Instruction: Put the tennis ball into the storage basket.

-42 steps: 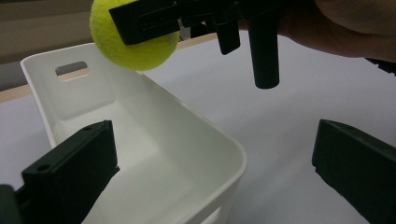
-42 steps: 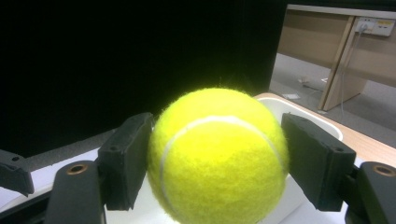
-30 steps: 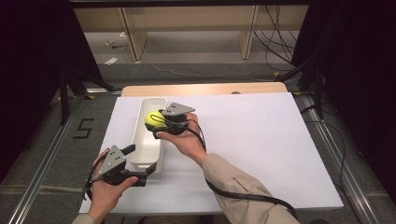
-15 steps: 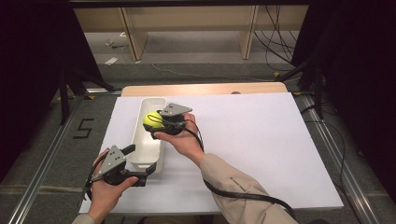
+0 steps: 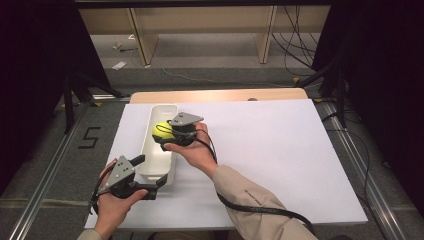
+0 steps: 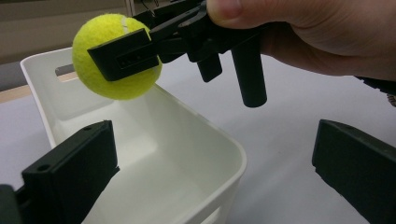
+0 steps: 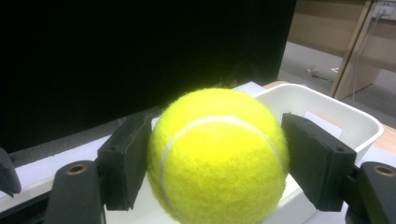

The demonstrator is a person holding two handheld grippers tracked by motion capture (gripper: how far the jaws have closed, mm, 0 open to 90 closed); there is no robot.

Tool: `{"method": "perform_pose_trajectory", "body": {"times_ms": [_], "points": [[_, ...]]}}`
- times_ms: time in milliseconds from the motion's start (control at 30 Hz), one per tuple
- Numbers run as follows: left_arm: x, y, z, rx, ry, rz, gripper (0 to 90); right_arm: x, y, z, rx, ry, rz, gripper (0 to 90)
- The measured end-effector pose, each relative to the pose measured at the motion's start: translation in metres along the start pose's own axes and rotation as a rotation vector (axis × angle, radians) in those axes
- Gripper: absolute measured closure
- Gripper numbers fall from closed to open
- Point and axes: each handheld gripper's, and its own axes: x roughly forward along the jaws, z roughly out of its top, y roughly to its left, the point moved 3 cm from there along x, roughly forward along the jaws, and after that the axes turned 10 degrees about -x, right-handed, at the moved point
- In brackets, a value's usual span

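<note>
A yellow tennis ball [image 5: 162, 131] hangs just above a long white bin [image 5: 162, 106], over its middle. My right gripper [image 5: 165, 136] is shut on the ball, one black pad on each side of it [image 7: 217, 158]. From the left gripper view the ball [image 6: 116, 88] and the right gripper's near pad [image 6: 123, 53] sit over the bin's empty inside [image 6: 154, 182]. My left gripper [image 5: 152, 173] is at the bin's near end, open wide [image 6: 212, 172]. One of its jaws is over the bin and the other is outside it; neither presses on the wall.
The bin lies lengthwise at the left of a white board [image 5: 280, 150] on a wooden table [image 5: 220, 95]. Black curtains flank both sides. Cables run on the floor beyond the table, and one cable trails from the right gripper past the sleeve [image 5: 260, 210].
</note>
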Motion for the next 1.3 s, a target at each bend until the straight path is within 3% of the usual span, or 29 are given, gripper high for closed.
{"method": "perform_pose_trajectory", "body": {"times_ms": [800,967,1300], "points": [[-0.0002,0.0002,0.0001,0.004,0.000,0.000,0.0,0.0087,0.0054,-0.0098,-0.008,0.032,0.020,26.6],[-0.0001,0.0002,0.0001,0.003,0.000,0.000,0.0,0.0092,0.0057,-0.0078,0.000,0.018,0.031,21.2],[-0.0001,-0.0002,0.0001,0.000,-0.001,0.000,0.0,0.0027,0.0001,-0.0051,0.001,0.006,0.014,21.1]]}}
